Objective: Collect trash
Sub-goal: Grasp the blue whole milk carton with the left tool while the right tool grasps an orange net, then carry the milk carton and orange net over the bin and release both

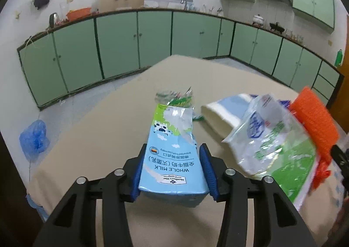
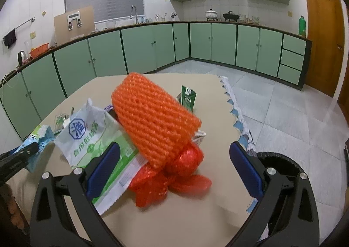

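Nearest the left wrist camera, the left gripper has its blue-padded fingers pinching a light blue whole milk carton at its base, one pad on each side, the carton pointing away over the beige surface. The carton's far end is torn open, and just beyond it lies a small crumpled clear wrapper with green print. To the right, a clear and green plastic bag lies partly over a white and blue package, with an orange foam net at the right edge of this view.

In the right wrist view, the right gripper has its fingers spread wide, one on each side of the orange foam net and a red mesh bag bunched beneath it. Whether either pad touches them cannot be told. The plastic bag lies just left of the net, running under the left finger. A small green and white carton stands upright behind the net, farther along the surface. Below the surface's right edge sits a bin lined with a black bag, on the tiled floor. The milk carton and left gripper show at the far left of this view.
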A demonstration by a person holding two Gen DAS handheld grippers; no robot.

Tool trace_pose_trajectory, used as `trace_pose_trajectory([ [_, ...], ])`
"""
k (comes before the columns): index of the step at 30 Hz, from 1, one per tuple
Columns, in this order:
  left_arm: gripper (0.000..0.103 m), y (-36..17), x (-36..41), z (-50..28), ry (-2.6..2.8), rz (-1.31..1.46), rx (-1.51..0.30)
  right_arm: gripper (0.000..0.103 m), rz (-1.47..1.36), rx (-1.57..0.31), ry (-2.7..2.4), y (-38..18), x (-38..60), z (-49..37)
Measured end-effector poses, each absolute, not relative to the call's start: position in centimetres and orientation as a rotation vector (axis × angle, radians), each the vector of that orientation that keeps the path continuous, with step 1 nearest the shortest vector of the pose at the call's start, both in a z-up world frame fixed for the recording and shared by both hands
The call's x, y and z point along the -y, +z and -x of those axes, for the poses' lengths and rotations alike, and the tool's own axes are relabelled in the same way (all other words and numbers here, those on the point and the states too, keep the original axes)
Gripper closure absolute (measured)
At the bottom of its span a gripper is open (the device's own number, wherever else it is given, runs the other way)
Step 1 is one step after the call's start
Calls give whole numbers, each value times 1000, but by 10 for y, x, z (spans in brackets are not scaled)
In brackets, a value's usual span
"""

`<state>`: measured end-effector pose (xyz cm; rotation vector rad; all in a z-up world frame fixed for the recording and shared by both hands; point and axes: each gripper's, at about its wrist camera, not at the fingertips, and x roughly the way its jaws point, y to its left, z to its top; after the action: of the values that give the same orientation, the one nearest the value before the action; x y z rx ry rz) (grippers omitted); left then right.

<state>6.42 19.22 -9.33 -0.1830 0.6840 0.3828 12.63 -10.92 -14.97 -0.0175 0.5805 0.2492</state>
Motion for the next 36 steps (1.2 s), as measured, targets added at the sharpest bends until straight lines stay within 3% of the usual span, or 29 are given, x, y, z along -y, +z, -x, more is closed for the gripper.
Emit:
trace_pose_trajectory([
  [12,56,-53,-152,-80,228,156,-561,8,6,-558,286,-140,112,-155],
  [15,56,-52,-148,-88,218,149,-564,26,1,-579,309,-142,112,-163],
  [19,56,-56,-142,-97,222,132,-589,39,-3,-598,321,-144,112,-164],
  [22,56,-61,-140,-100,222,124,-602,57,18,-606,333,-146,109,-162],
  [24,56,-61,-138,-100,223,117,-602,77,24,-607,343,-146,109,-161],
  [26,56,-60,-137,-100,223,111,-600,90,27,-603,361,-144,109,-159],
  [36,56,-41,-130,-95,212,102,-545,94,-27,-515,417,-108,123,-143],
])
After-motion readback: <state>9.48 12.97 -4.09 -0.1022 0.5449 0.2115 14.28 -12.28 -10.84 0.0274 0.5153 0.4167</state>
